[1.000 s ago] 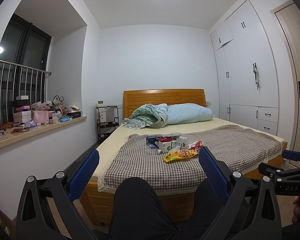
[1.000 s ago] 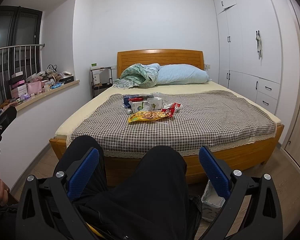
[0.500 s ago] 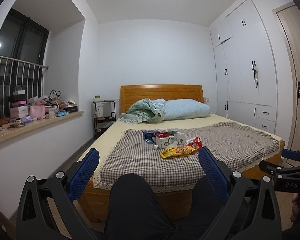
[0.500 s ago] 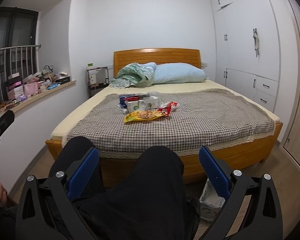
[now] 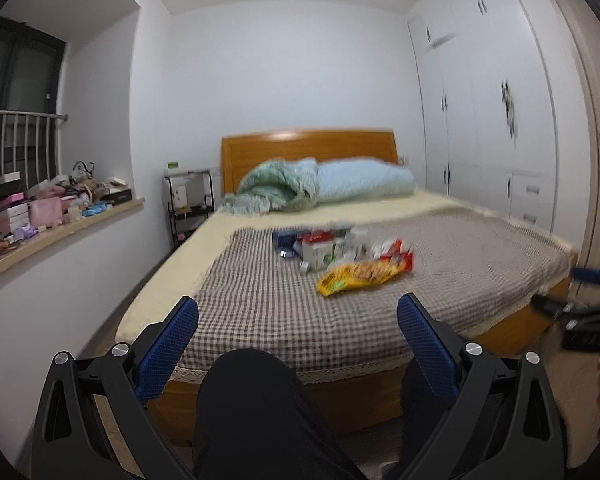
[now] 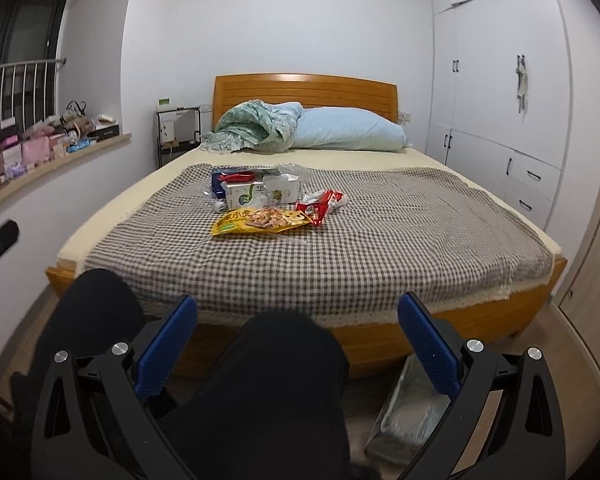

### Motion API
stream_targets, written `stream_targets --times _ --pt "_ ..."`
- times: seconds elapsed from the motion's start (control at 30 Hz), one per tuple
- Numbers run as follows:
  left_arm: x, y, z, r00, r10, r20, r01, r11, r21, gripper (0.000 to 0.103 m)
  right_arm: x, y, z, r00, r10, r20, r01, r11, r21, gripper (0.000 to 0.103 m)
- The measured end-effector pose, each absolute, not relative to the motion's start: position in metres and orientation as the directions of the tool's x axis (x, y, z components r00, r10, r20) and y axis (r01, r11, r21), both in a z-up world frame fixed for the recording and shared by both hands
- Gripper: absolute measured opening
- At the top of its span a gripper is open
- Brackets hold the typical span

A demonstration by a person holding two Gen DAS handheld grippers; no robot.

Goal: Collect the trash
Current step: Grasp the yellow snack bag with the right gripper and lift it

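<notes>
Centrally on the checked blanket (image 6: pixel 380 240) lies the trash: a yellow snack bag (image 6: pixel 260 221) nearest the foot of the bed, a red wrapper (image 6: pixel 320 209) touching its far right corner, a white-and-green carton (image 6: pixel 242 195) just behind, and a blue-and-red packet (image 6: pixel 232 178) and clear crumpled plastic (image 6: pixel 294 170) further back. All of it sits in one loose cluster, well apart from both grippers. The left wrist view shows the same pile, blurred.

The right gripper (image 6: pixel 298 328) hangs low over the person's dark-trousered legs (image 6: pixel 284 380), its blue-padded fingers (image 6: pixel 166 346) spread wide with nothing between them. The left gripper (image 5: pixel 298 328) is likewise released and empty, held above a knee. Beside the right leg on the floor stands a bin lined with a pale bag (image 6: pixel 412 412), close against the wooden bed frame (image 6: pixel 420 332).

Beyond the pile, a green quilt (image 6: pixel 252 126) and a pale blue pillow (image 6: pixel 348 128) rest by the headboard; a cluttered window ledge (image 6: pixel 52 160) runs along the left wall.

Judging by this, the work is at its very start: the approach, with no piece picked up yet. The next move probably calls for reaching forward over the bed edge to the yellow bag, the closest item, and closing on its flat, thin edge, which may slip or crumple.
</notes>
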State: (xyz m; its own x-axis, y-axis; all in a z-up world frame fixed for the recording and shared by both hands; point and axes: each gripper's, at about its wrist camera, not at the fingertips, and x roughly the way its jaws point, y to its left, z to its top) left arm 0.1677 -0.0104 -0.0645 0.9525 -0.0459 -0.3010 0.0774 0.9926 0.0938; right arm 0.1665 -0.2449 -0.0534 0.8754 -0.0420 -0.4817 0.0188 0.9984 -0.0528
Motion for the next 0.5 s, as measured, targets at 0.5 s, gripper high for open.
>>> stream_targets --times 0.5 --pt "0.366 -0.022 -0.111 0.888 -0.035 -0.459 0.071 0.996 0.062 0.096 0.358 -0.274 -0.106 0.891 -0.034 -0.453 -0.175 0.895 -0.411 0.096"
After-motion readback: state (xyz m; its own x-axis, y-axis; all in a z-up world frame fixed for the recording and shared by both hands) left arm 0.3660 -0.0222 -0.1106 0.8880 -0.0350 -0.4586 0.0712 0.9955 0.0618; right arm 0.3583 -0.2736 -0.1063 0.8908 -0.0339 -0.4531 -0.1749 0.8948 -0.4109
